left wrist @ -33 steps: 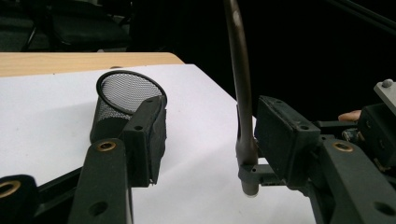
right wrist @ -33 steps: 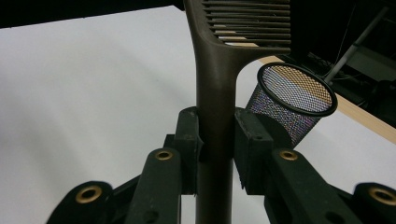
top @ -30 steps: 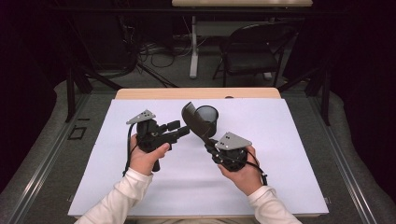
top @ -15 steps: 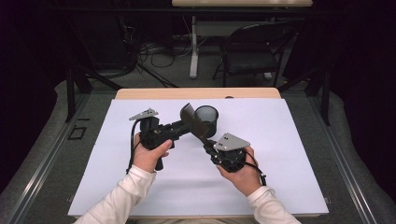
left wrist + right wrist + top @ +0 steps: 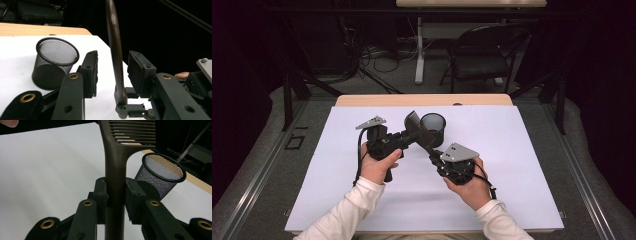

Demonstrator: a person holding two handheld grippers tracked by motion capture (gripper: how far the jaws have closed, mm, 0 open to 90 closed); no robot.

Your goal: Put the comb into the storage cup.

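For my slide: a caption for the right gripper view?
Right tool clamps a brown spatula upright beside a mesh cup.

high view: above the person's side, facing forward and down, far | gripper views: along own jaws, very close | shared – mesh cup (image 5: 433, 127), spatula (image 5: 117, 157), white table cover (image 5: 522, 150)

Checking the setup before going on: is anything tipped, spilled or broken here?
Nothing stands out. The mesh cup stands upright on the white sheet, unspilled. The right gripper clamps the spatula handle; the left gripper jaws, just closing, straddle it without pressing.
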